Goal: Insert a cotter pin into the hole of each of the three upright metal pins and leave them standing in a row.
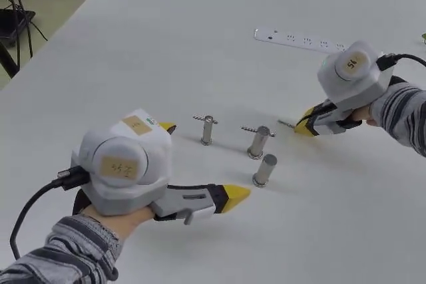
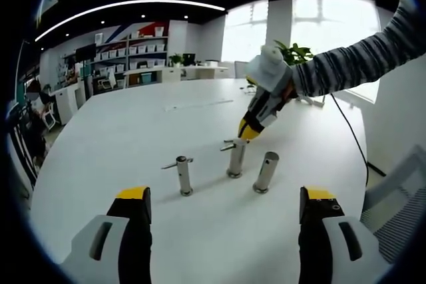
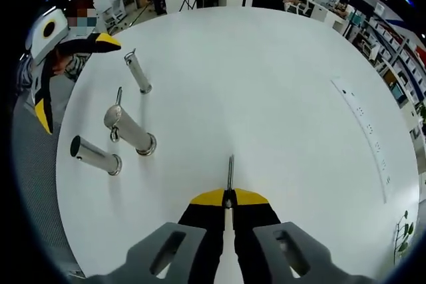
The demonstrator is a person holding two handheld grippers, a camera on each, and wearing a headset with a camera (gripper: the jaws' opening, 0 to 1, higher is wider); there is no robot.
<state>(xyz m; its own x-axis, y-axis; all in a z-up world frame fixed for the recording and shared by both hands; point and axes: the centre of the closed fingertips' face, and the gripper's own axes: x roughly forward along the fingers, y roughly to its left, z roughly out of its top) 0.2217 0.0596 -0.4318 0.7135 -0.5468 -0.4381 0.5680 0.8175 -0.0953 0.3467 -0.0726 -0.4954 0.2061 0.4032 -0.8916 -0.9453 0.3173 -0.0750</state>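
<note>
Three upright metal pins stand close together mid-table. The far-left pin [image 1: 207,129] [image 2: 183,175] [image 3: 137,72] and the middle pin [image 1: 258,142] [image 2: 235,157] [image 3: 130,132] each carry a cotter pin through the top. The nearest pin [image 1: 264,169] [image 2: 265,171] [image 3: 97,156] has none. My right gripper [image 1: 305,128] [image 3: 229,198] is shut on a thin cotter pin [image 1: 287,124] [image 3: 230,169], low over the table just right of the middle pin. My left gripper [image 1: 202,160] [image 2: 225,205] stands open in front of the pins, with nothing between its yellow fingertips [image 1: 236,194].
A white power strip [image 1: 299,40] [image 3: 373,139] lies at the far right of the white table [image 1: 166,51]. In the left gripper view, the right gripper [image 2: 256,119] hangs behind the pins. In the right gripper view, the left gripper [image 3: 50,51] shows at left.
</note>
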